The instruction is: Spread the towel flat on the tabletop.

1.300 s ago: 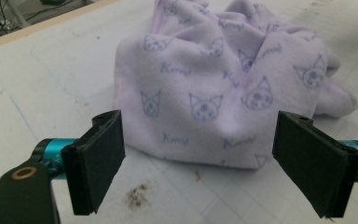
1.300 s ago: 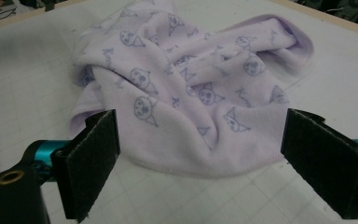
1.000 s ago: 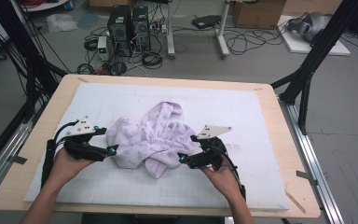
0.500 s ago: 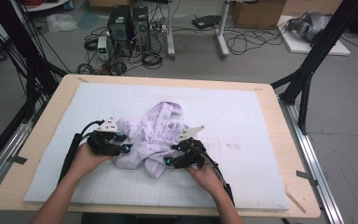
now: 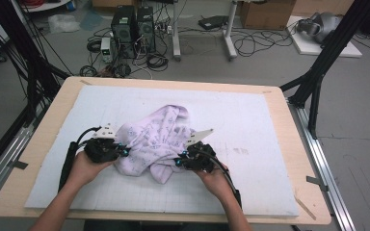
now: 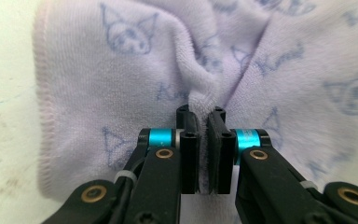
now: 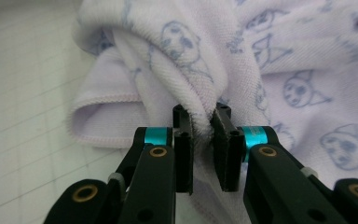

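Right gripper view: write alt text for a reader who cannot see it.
The right gripper has its two black jaws pinched on a fold of a lilac terry towel printed with blue cartoon faces. The towel lies bunched, its stitched hem curling at the left over a white gridded mat.

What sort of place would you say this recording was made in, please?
Probably a lab or workshop set up for recording: a wooden table with a white mat, black frame struts beside it, and computer towers with loose cables on the bare floor behind.
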